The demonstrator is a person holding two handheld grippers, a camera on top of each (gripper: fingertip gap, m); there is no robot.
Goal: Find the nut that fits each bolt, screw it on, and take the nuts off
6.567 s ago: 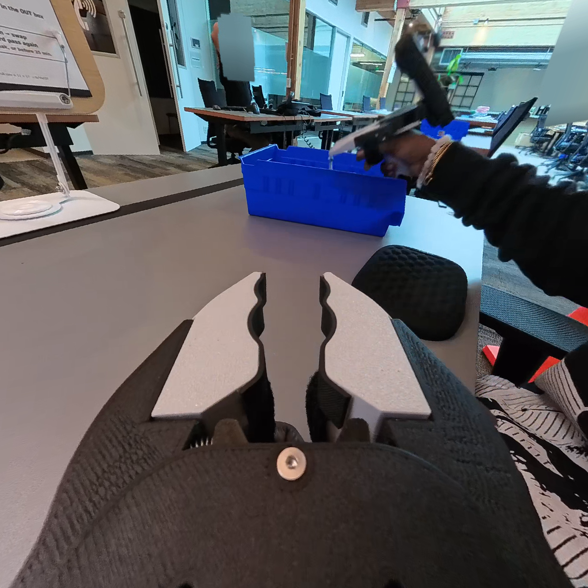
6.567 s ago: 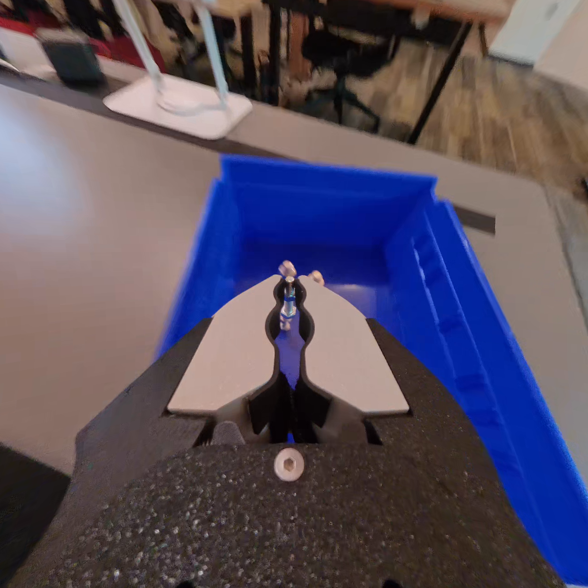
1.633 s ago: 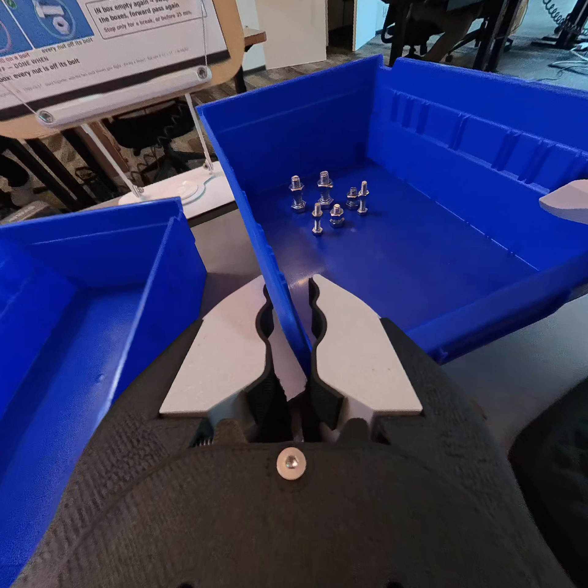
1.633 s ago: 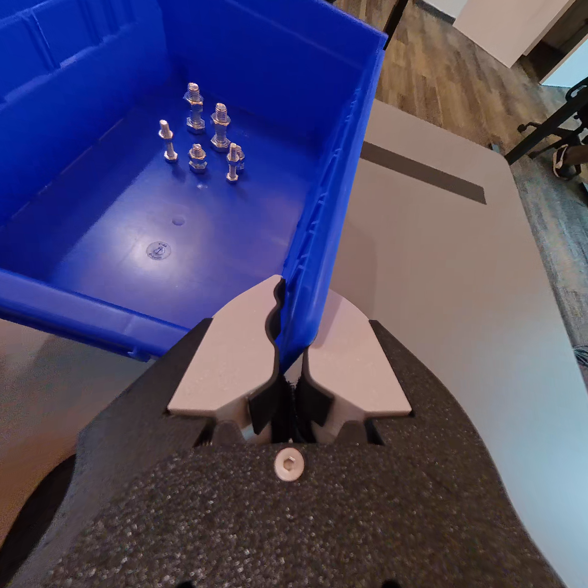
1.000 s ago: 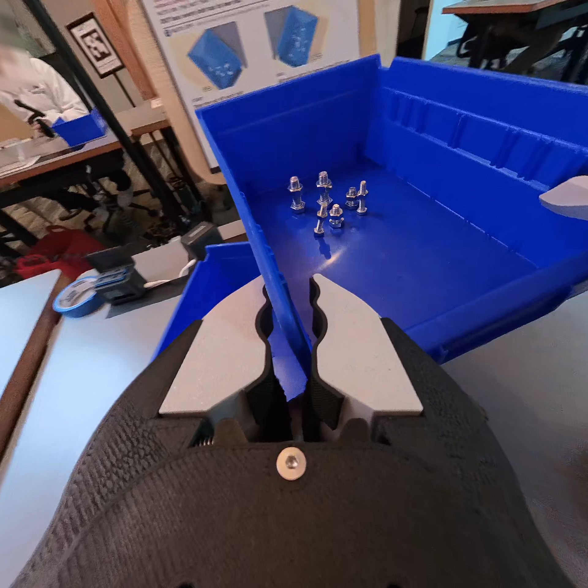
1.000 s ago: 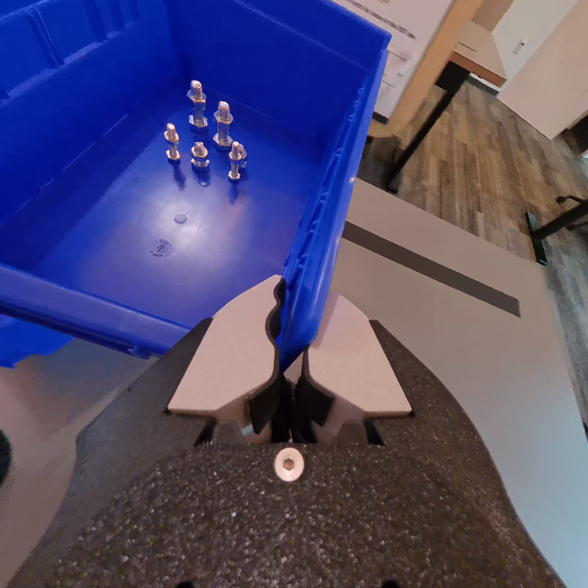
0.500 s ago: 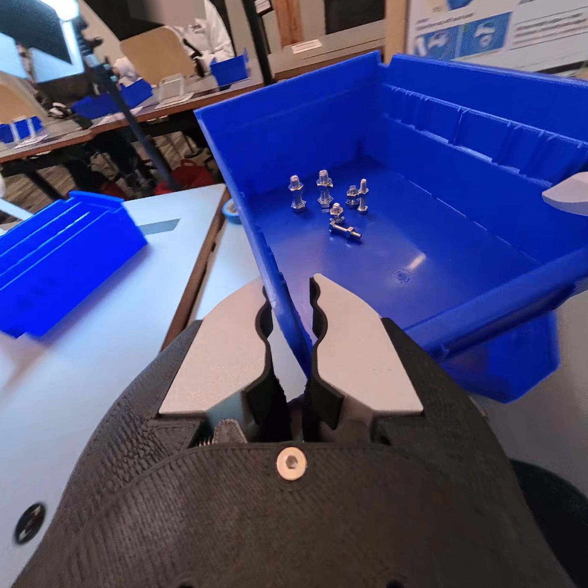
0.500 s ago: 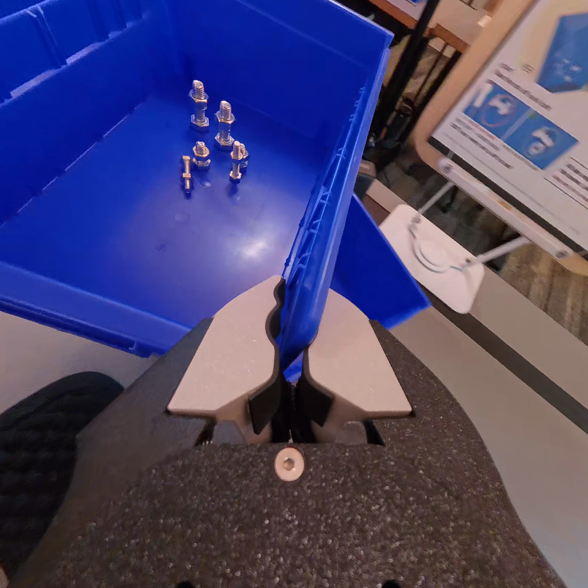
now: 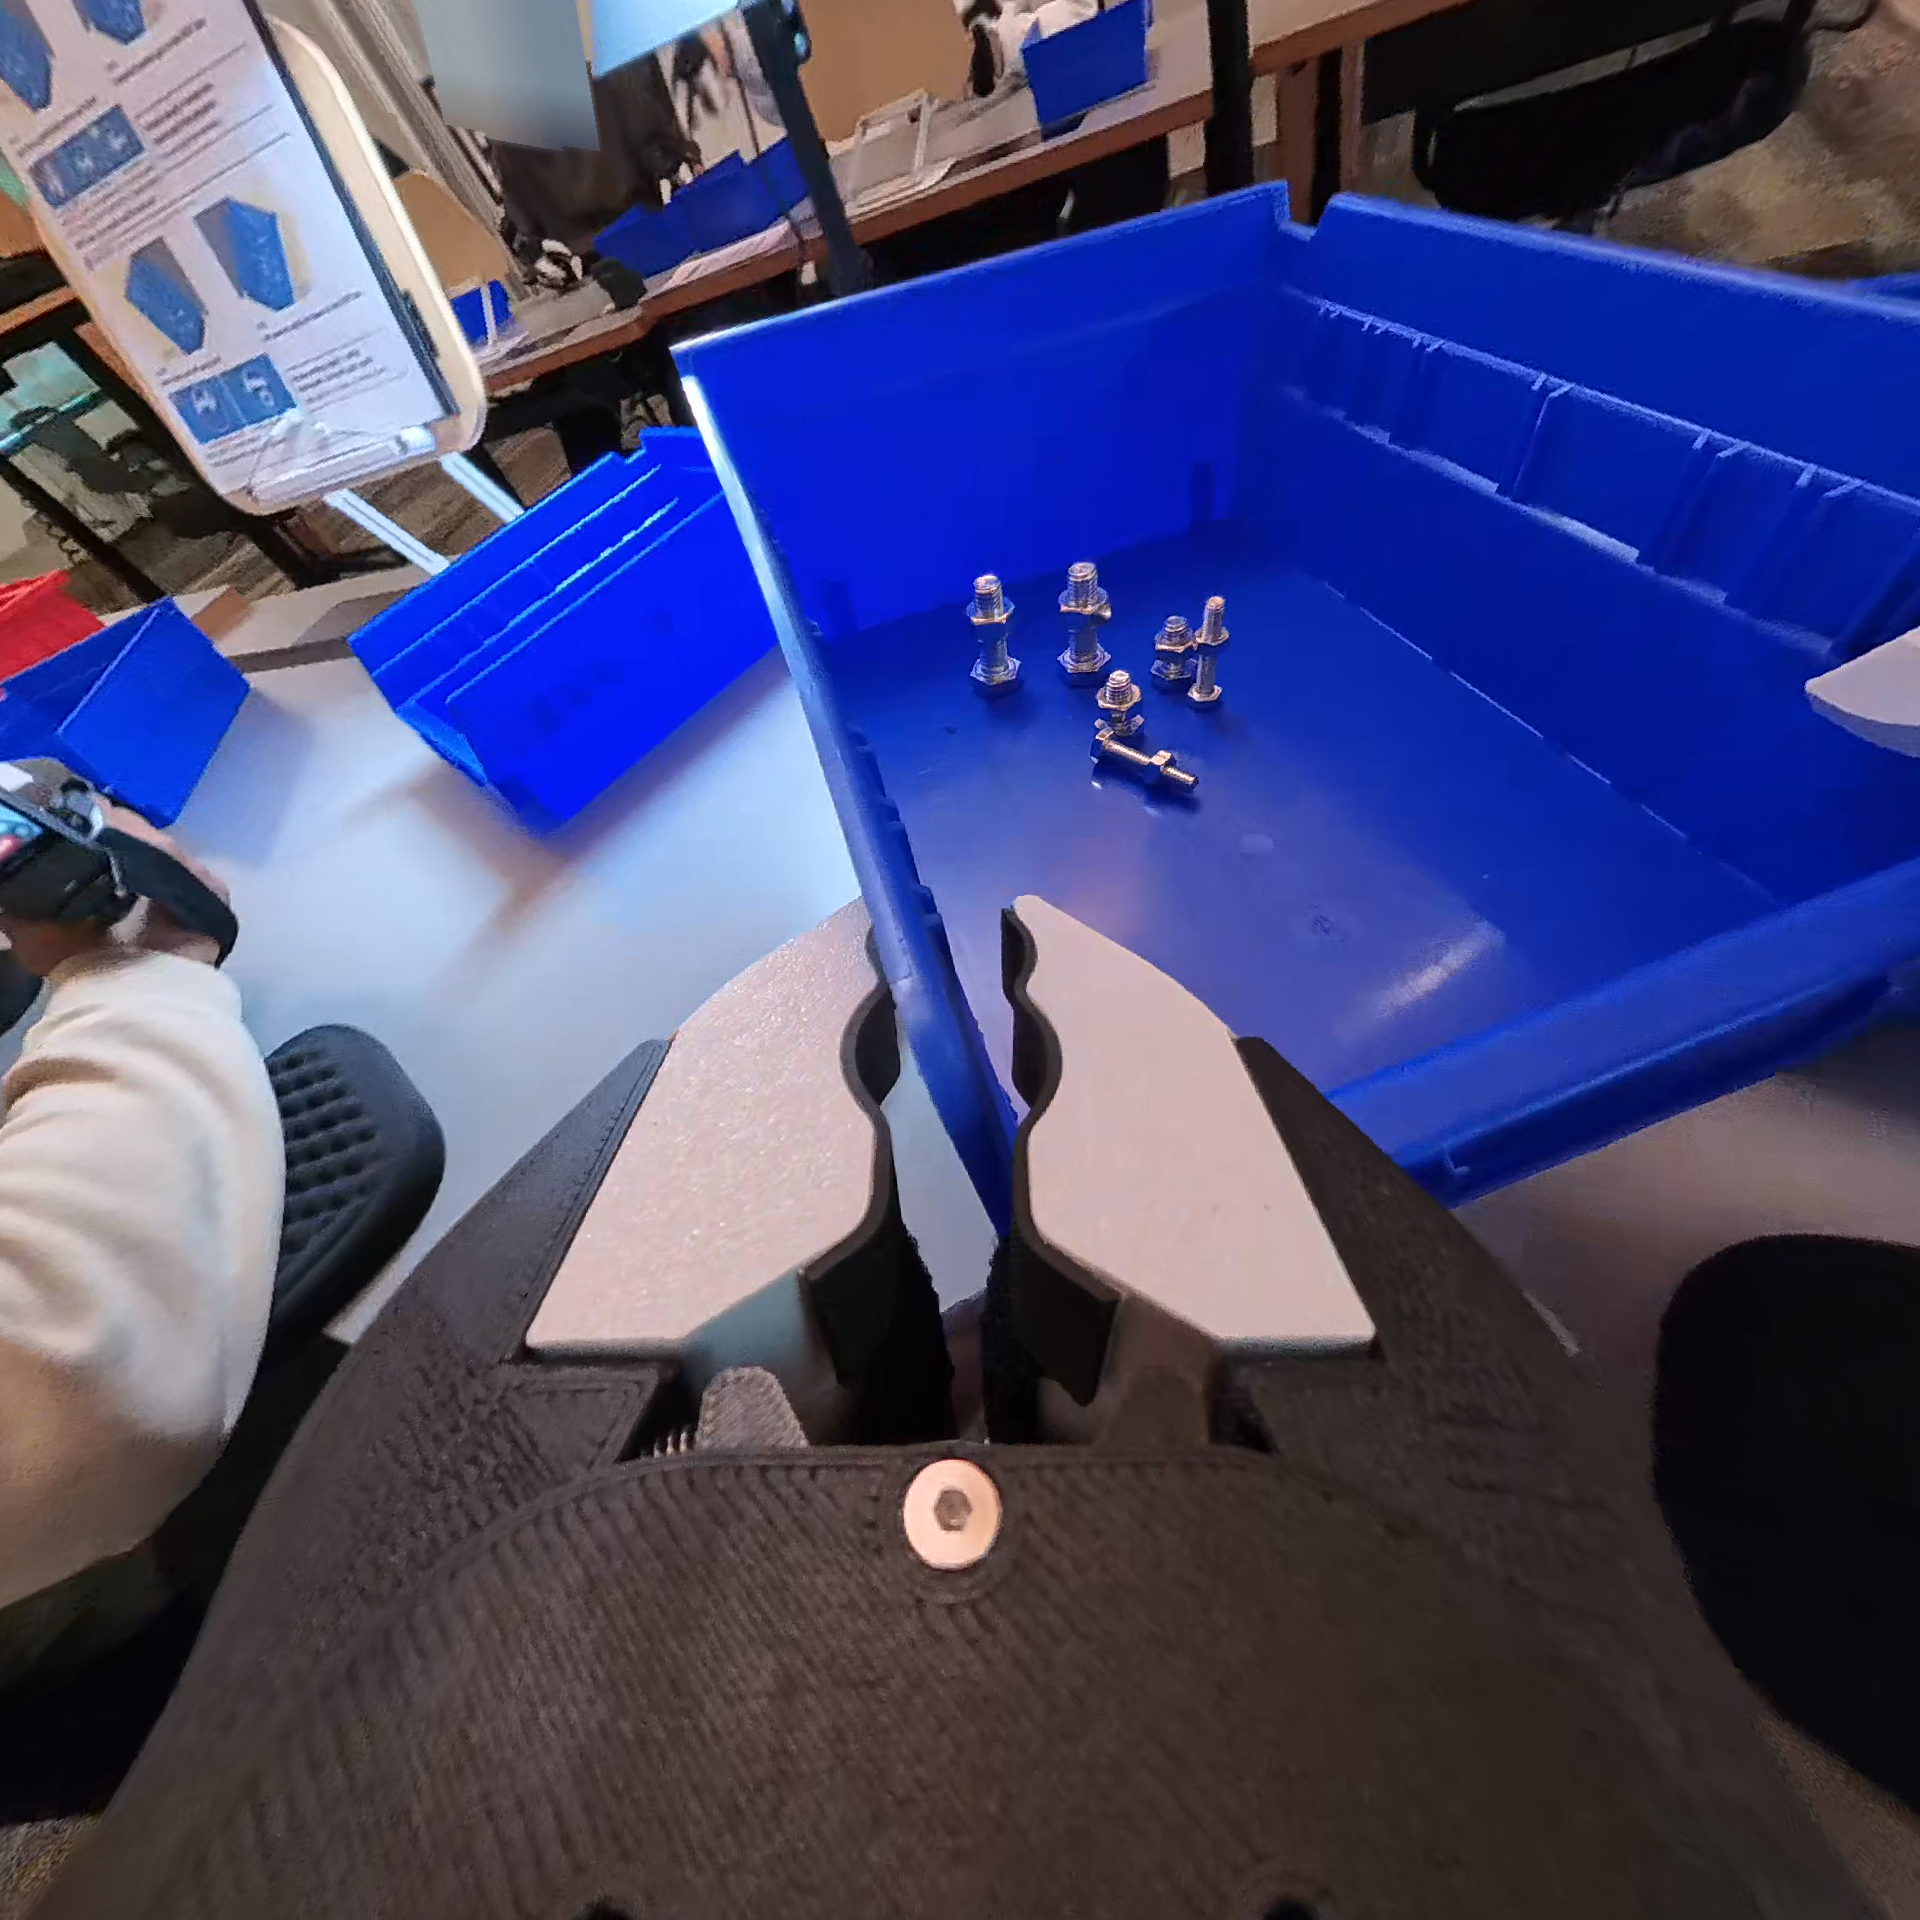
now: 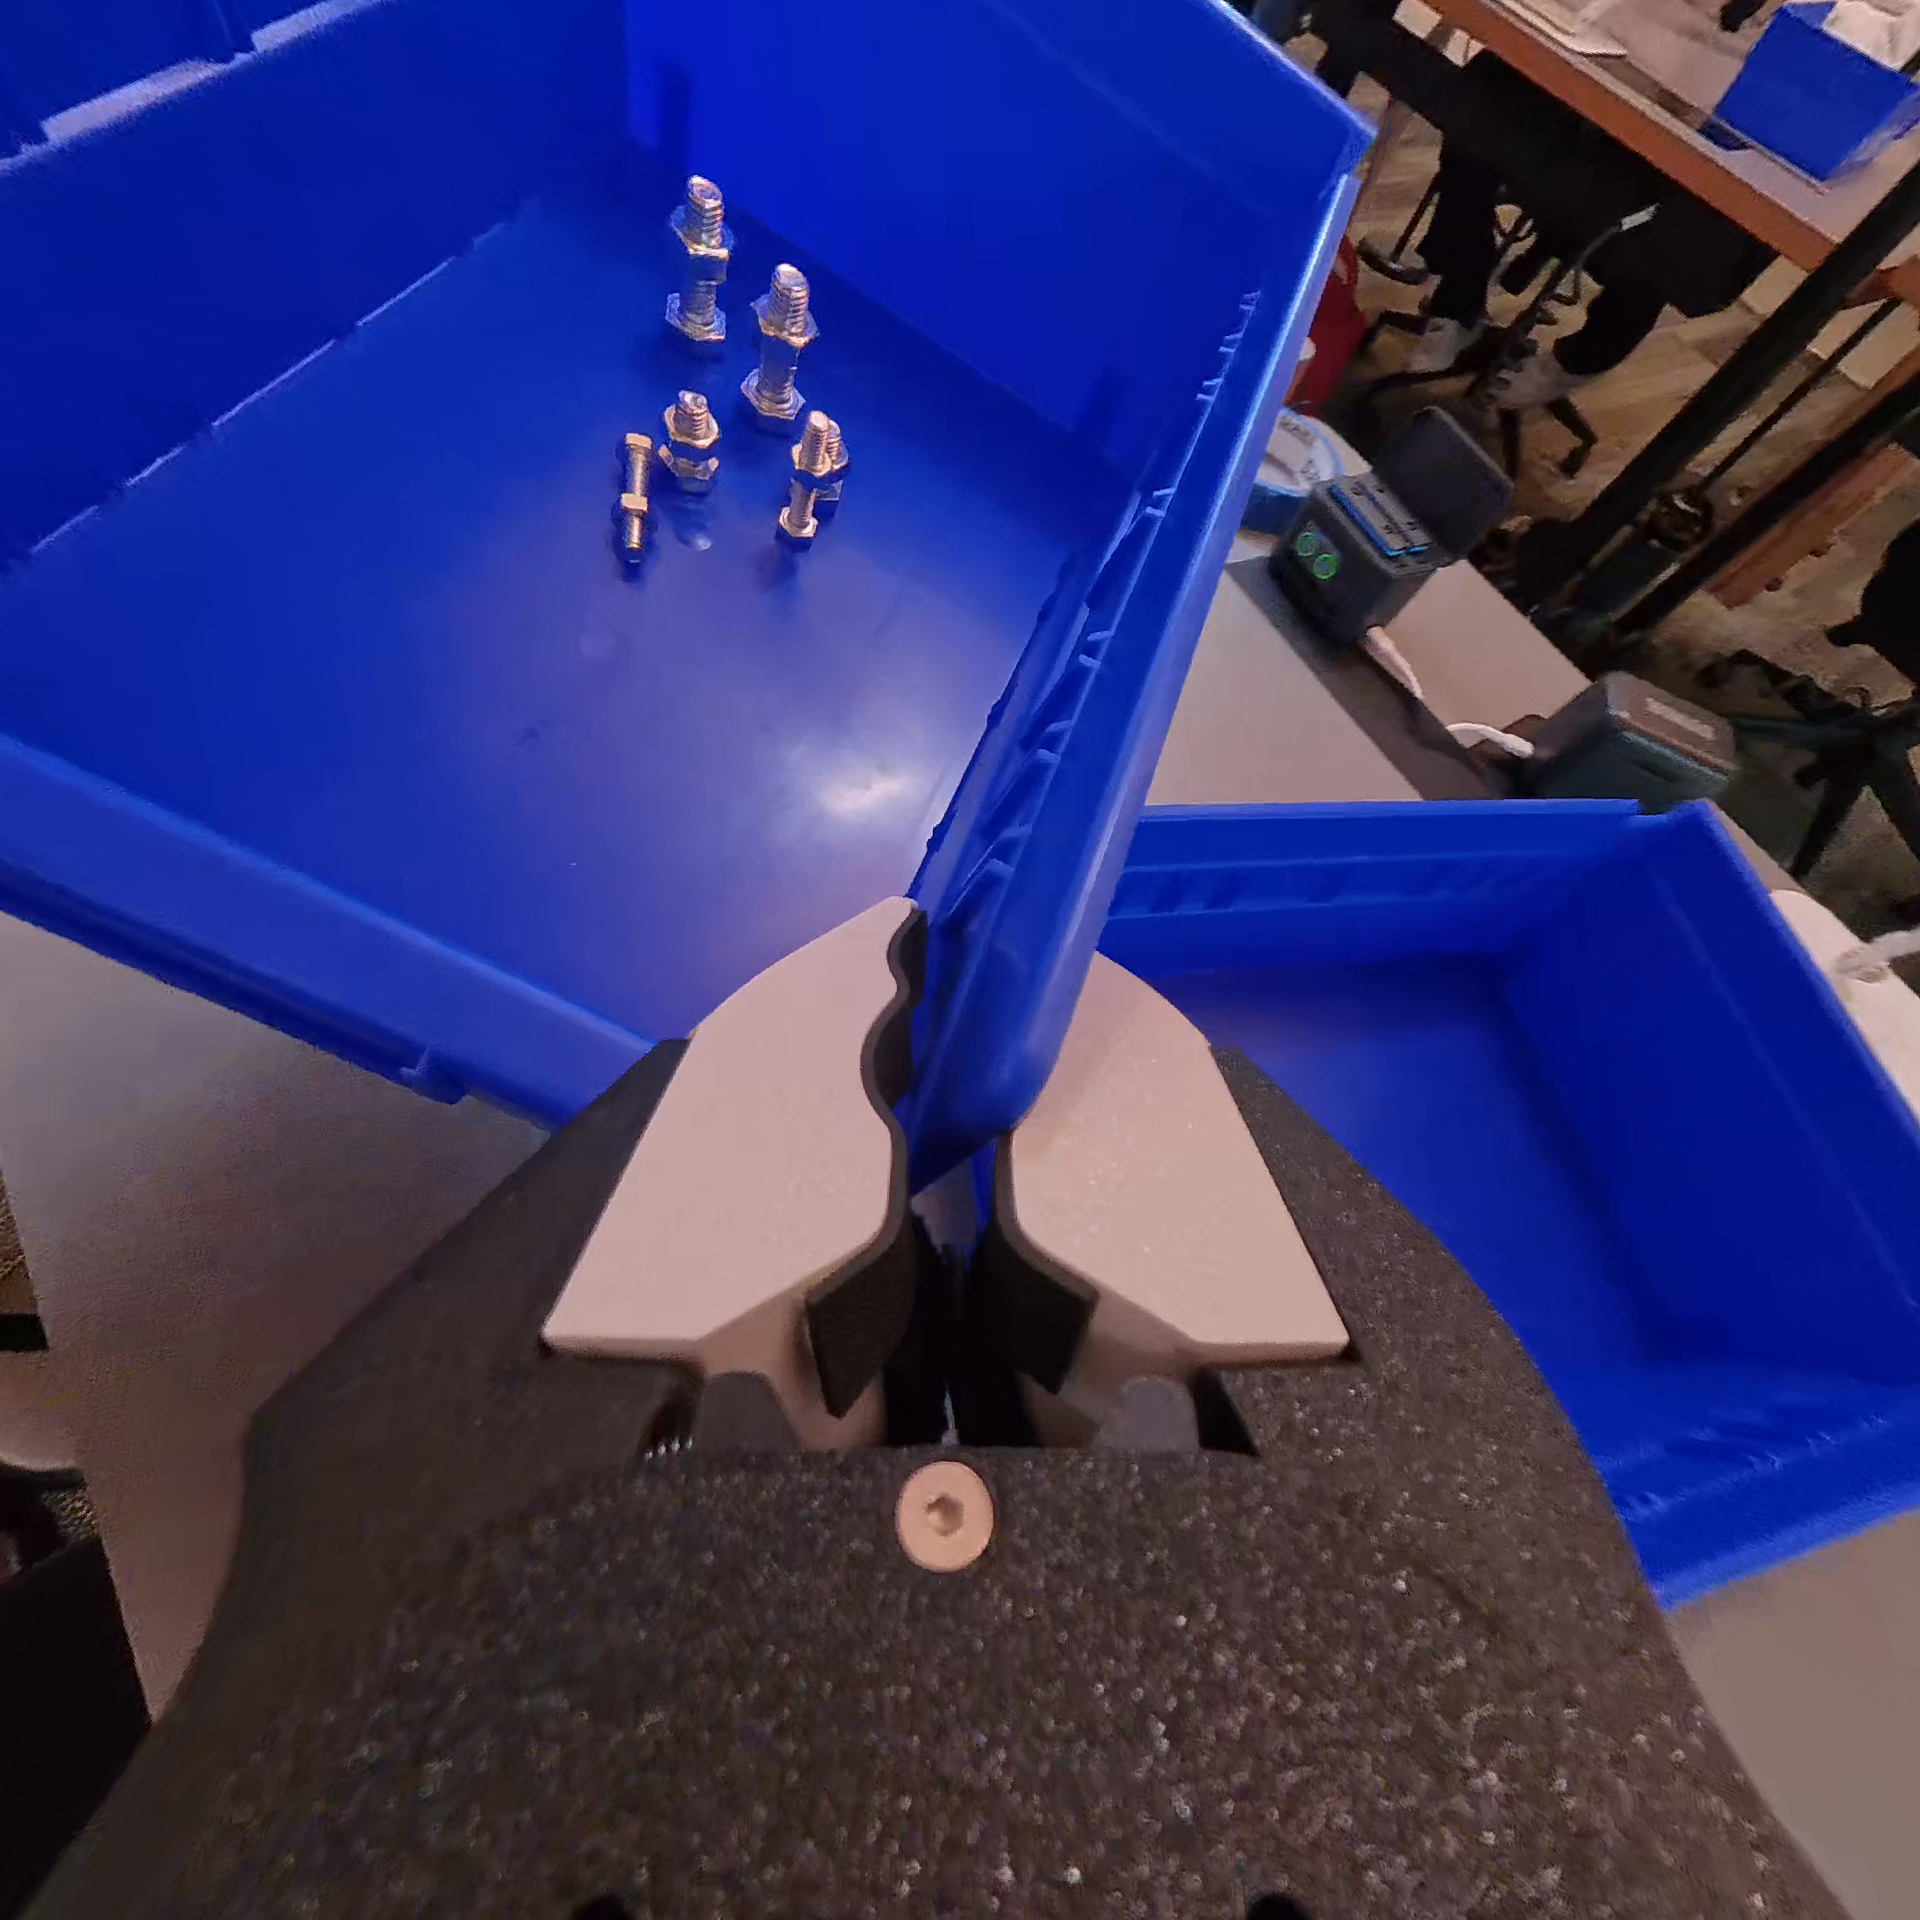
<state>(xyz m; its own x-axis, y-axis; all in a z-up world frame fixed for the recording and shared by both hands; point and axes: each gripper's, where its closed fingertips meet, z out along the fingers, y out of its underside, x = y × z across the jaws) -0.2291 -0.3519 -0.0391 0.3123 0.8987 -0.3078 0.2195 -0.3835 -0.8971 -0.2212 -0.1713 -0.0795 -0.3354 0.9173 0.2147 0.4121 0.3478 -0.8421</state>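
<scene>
A smooth, glossy blue plastic bin [image 9: 1558, 436] with ribbed side walls and a flat floor is gripped on two opposite walls by the two tools. The left gripper [image 9: 940, 920] has matte grey, wavy-edged fingers [image 9: 1132, 1122] set in a rough black printed body; they stand narrow, astride the bin's thin left wall, with the wall against the left finger and wedged where the fingers converge, while a sliver of gap shows at the right fingertip. The right gripper [image 10: 997, 935], of the same grey and grainy black make, has its fingers [image 10: 758, 1122] clamped on the bin's right wall [image 10: 1049, 935], the rounded rim pinched between them. On the bin's floor, toward the far wall, sits a small cluster of shiny silver bolts [image 9: 1086, 644], each threaded with a hexagonal nut; most stand upright on their heads, and one bolt [image 9: 1143, 767] lies on its side at the near edge of the cluster, its nut part-way along the shaft. In the right wrist view the same cluster [image 10: 727, 374] shows near the far wall. A second blue bin [image 10: 1507, 1091] rests on the pale grey desk [image 9: 436, 894] under and to the right of the held one, and its inside shows only bare blue plastic. More blue bins [image 9: 561, 634] lie farther off on the desk, beside a black mesh-textured pad [image 9: 343, 1132] and a person's cream sleeve [image 9: 114, 1195].
</scene>
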